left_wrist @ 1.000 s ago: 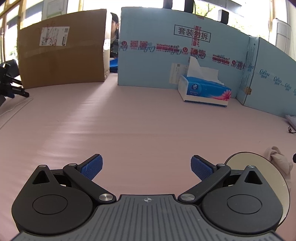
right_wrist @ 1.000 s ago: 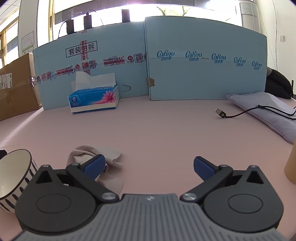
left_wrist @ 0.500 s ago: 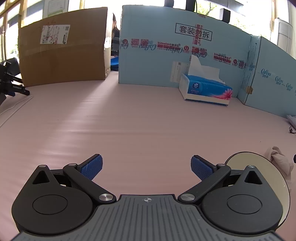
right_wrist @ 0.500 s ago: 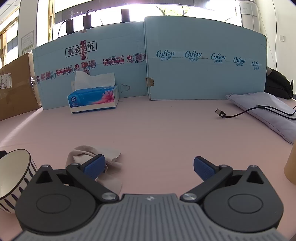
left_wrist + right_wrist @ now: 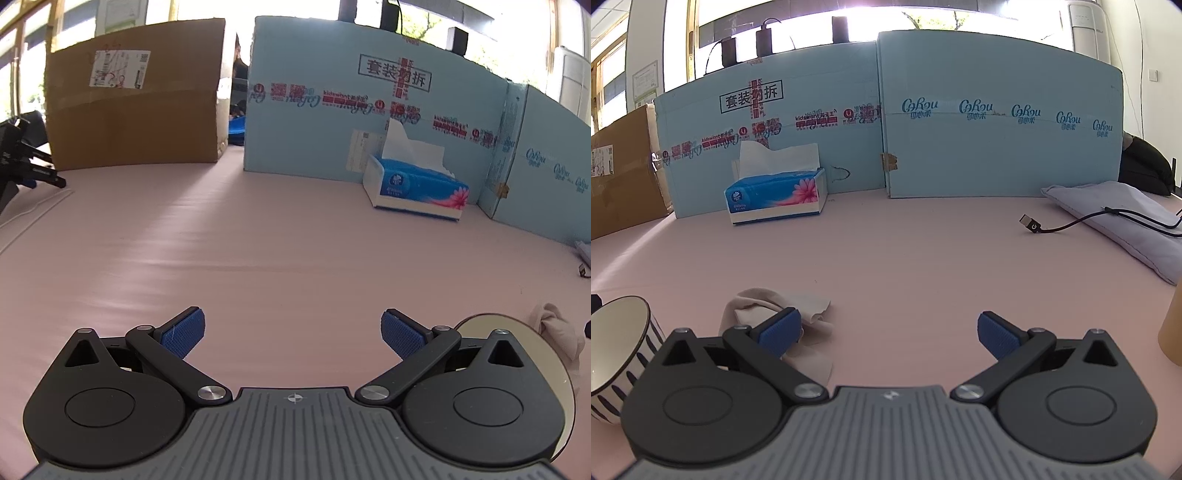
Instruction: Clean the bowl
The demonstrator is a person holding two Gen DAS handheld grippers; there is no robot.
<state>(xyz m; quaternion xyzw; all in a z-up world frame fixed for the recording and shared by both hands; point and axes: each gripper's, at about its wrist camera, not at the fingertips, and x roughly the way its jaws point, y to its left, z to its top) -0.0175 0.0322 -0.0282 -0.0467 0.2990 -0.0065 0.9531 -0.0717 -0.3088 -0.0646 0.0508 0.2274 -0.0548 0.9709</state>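
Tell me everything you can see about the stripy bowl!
The bowl looks ceramic: cream inside, white outside with dark blue vertical stripes and a dark rim. It stands upright on the pink table, appears empty, left of the crumpled beige cloth. Neither gripper touches it. The left wrist view shows only part of its rim and inside.

Daylight pours in from the windows (image 5: 849, 22) behind the blue cardboard panels (image 5: 997, 122), blown out to pure white in both views. The pink surface (image 5: 258, 258) is evenly lit with soft sheen and faint shadows. Fisheye distortion bends edges and darkens corners; focus is sharp throughout.
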